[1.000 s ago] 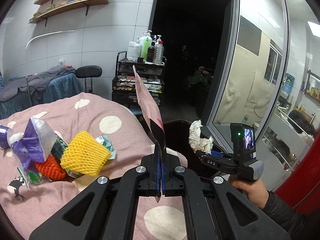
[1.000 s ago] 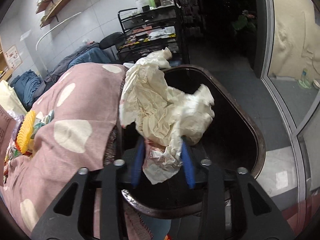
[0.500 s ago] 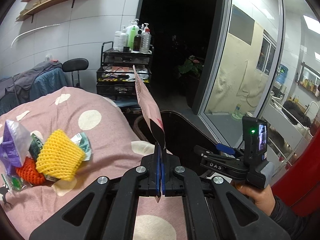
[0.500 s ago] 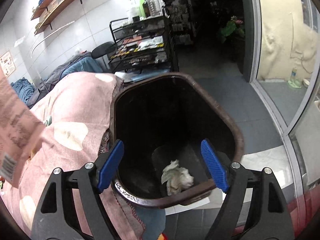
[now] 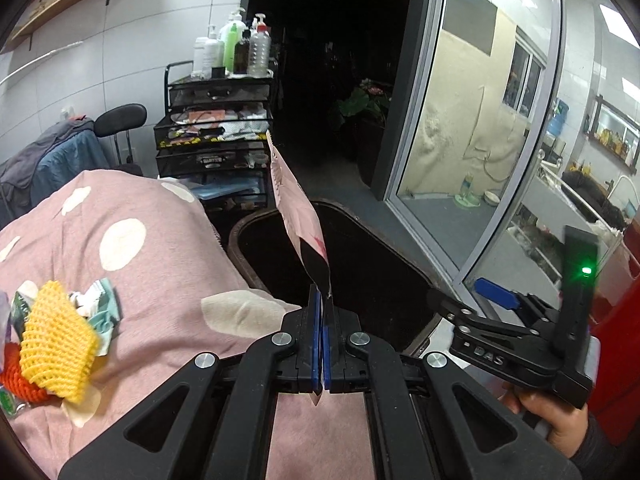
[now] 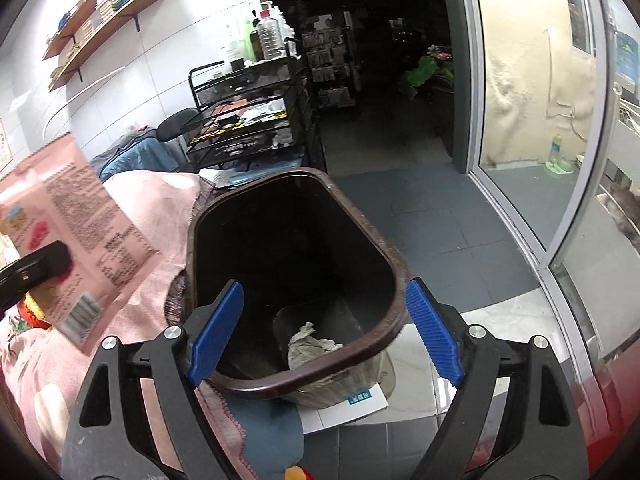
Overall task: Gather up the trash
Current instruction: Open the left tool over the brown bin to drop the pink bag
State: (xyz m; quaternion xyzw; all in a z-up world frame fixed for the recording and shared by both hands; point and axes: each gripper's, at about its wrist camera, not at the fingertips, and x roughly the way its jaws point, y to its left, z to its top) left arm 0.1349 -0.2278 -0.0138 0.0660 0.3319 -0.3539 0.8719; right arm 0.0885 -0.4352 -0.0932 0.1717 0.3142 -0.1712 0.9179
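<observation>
My left gripper (image 5: pixel 322 308) is shut on a pink snack wrapper (image 5: pixel 297 216) and holds it upright by the near rim of the dark brown bin (image 5: pixel 240 240). The wrapper also shows at the left of the right wrist view (image 6: pixel 76 232). My right gripper (image 6: pixel 326 332) is open and empty above the bin (image 6: pixel 396 256), and shows at the right of the left wrist view (image 5: pixel 496 294). A crumpled white paper (image 6: pixel 310 346) lies at the bin's bottom. More trash lies on the pink blanket (image 5: pixel 132 280): a yellow foam net (image 5: pixel 56 344), an orange net (image 5: pixel 16 376), a small green-white wrapper (image 5: pixel 102 310).
A black wire cart (image 5: pixel 216 148) with bottles stands behind the bin. A glass sliding door (image 5: pixel 472 128) is at the right. A chair with clothes (image 5: pixel 60 152) stands at the back left. White paper (image 6: pixel 348 408) lies on the floor under the bin.
My right gripper has opened and dropped the crumpled white paper into the bin. My left gripper has moved toward the bin with the pink wrapper.
</observation>
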